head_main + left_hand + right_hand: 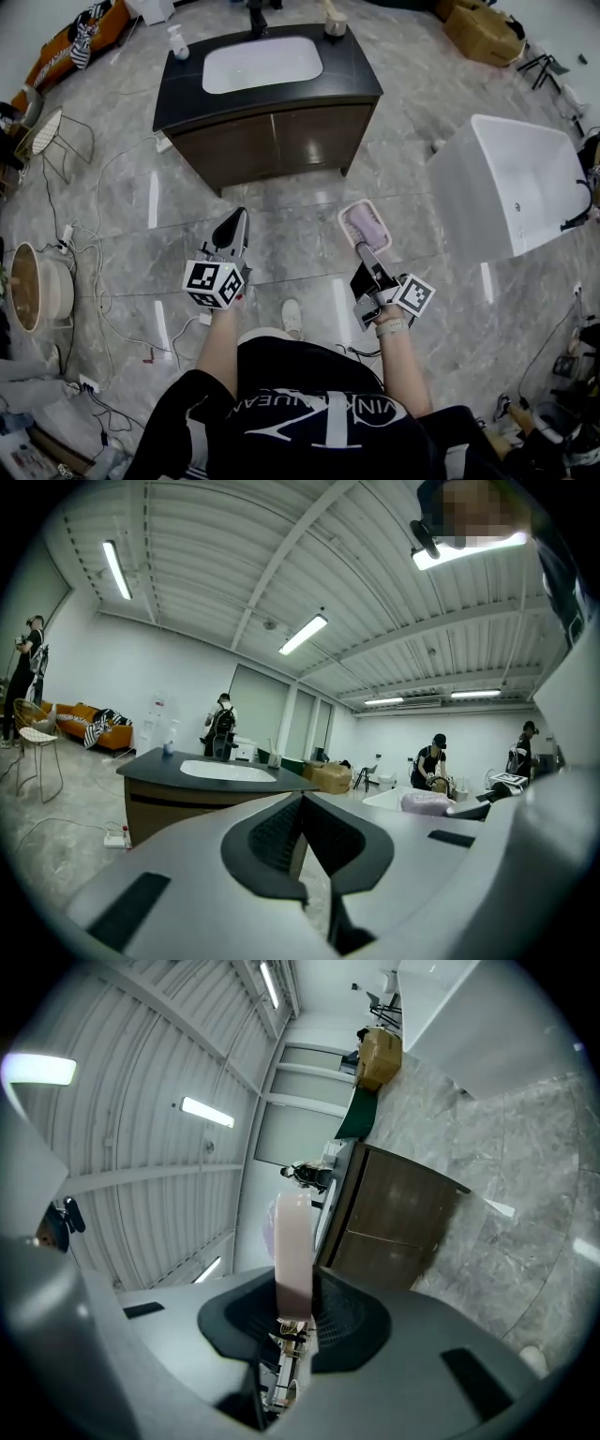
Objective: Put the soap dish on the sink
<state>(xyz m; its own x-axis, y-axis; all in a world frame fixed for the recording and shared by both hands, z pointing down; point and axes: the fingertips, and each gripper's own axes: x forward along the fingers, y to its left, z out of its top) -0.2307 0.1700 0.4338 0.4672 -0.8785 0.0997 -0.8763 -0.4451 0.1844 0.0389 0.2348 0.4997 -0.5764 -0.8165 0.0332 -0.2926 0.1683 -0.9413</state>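
Pink rounded-rectangle soap dish (367, 223) is pinched by its rim in the right gripper (362, 246), jaws barely apart. The left gripper (233, 223) is clamped together on nothing, over the glossy marble floor (398, 155).

Legible text: 1 item.
- Black shirt (309, 422), head view, 6 o'clock: white curved lettering over a lg white monogram. Only fragments read: "VIN K" on the right, "EAN" on the left; rest too distorted to read.
- Cubes on left gripper (234, 225), 8 o'clock, & right gripper (364, 251), 4 o'clock: b/w square code patterns, no letters or nos.
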